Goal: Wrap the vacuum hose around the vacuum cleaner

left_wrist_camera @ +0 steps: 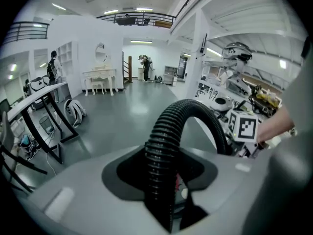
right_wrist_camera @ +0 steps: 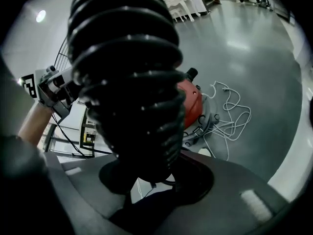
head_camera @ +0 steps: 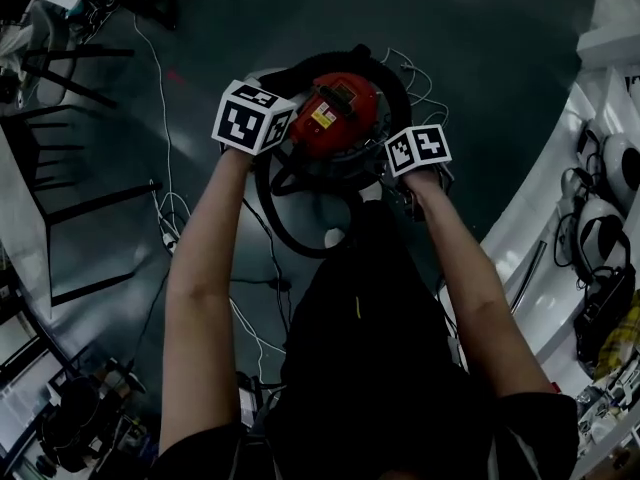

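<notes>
While red vacuum cleaner [head_camera: 335,118] sits on floor [head_camera: 480,88], upper centre of frame, left gripper [left_wrist_camera: 164,177] grasps ribbed black hose [left_wrist_camera: 159,141]; right gripper [right_wrist_camera: 146,180] grasps same hose; hose arches between them, curls partly round cleaner.

Red vacuum cleaner [head_camera: 335,118] on grey floor [head_camera: 480,58], black hose [head_camera: 398,80] looped around it, left gripper [head_camera: 253,118] and right gripper [head_camera: 417,152] flanking its body, white cable [head_camera: 168,208] alongside.

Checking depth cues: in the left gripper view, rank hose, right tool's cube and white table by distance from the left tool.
1. hose, gripped between the jaws, centre.
2. right tool's cube, right side.
3. white table, far back, left.
</notes>
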Motion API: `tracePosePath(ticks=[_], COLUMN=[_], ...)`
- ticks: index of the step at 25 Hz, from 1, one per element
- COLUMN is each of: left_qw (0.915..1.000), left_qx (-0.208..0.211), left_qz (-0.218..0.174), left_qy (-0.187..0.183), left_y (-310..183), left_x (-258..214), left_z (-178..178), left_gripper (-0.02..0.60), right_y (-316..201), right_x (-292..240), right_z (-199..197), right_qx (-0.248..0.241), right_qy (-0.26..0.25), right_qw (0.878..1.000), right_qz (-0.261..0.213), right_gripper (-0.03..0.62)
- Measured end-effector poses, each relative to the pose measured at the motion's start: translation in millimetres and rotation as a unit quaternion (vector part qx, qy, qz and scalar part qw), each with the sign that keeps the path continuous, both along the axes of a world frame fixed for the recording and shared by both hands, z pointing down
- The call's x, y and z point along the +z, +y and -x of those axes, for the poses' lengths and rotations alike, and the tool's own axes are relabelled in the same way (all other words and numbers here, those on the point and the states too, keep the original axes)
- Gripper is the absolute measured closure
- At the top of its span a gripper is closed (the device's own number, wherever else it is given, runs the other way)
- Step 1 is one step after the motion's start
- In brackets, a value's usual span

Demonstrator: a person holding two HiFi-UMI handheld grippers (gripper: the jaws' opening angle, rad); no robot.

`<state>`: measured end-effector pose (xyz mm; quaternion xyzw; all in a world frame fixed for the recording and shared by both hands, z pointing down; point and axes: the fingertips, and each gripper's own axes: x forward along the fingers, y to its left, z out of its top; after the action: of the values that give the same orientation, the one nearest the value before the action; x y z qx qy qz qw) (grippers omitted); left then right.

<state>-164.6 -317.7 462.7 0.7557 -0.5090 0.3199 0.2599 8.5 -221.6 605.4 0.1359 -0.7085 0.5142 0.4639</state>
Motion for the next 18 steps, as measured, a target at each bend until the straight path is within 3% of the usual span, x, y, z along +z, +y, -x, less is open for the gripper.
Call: tracePosePath(ticks=[7,18], left_qw=[0.9998,0.9976], left_qx=[0.002,0.039], left_qz=[0.021,0.057], left_qy=[-0.004,-0.008], left_y=[-37.9,-98.4], left_x=[43.7,126.4], left_z=[4.5,-6.9], left_gripper=[0.397,0.390], right_y=[-18.9,-47.1], right_x=[31.7,93.0], right_z=[12.6,9.5], right_qx=[0.053,0.107], right_qy=[-0.027,-0.024], right_qw=[0.997,0.989], right_qz=[0.042,0.103], right_gripper=[0.418,0.416])
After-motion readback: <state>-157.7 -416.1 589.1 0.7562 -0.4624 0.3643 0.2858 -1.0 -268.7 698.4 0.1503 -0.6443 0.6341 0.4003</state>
